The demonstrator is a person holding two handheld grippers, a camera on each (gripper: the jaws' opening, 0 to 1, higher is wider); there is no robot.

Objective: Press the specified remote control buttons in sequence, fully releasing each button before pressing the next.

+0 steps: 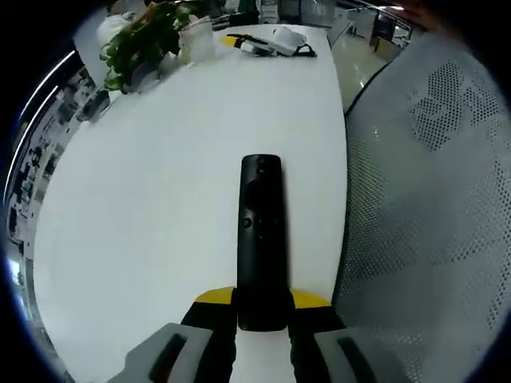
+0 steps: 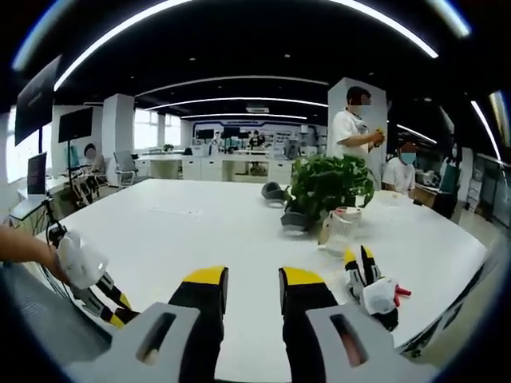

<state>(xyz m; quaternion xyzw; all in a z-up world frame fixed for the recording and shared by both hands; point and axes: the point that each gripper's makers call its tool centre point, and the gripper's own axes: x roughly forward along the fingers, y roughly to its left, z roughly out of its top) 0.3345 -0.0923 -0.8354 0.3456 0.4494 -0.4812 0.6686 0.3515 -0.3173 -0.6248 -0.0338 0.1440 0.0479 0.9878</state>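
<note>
- Left gripper [image 1: 262, 307] clamped on the near end of the remote control [image 1: 260, 239], yellow-tipped jaws snug on both sides. Rest of the remote pointing away over the white table [image 1: 160, 207], buttons up. Can't tell if it's resting on the top or lifted just off it.
- Right gripper [image 2: 253, 299] holding nothing, jaws apart with a small gap, looking level across the same table toward the room.
- Best bet for the step in hand, probably: keep the left grip steady and level so the button face stays flat, then bring the right one over and come straight down on the button with one jaw tip. Narrow remote, small buttons, so an off-centre poke could easily hit a neighbour or roll the thing in the jaws.
- Lift fully clear after each press before going for the next.
- Worth keeping the remote in frame the whole time too.
- Surface: glossy white, rounded edge, likely slippery.
- On the table: potted plant [image 2: 327, 187], clear container [image 2: 339, 227] beside it, a spare gripper [image 2: 371, 291] lying near the edge.
- Perforated mesh chair [image 1: 431, 223] right beside the table.
- Room: open office, ring ceiling lights, a few people standing at the far side.
</note>
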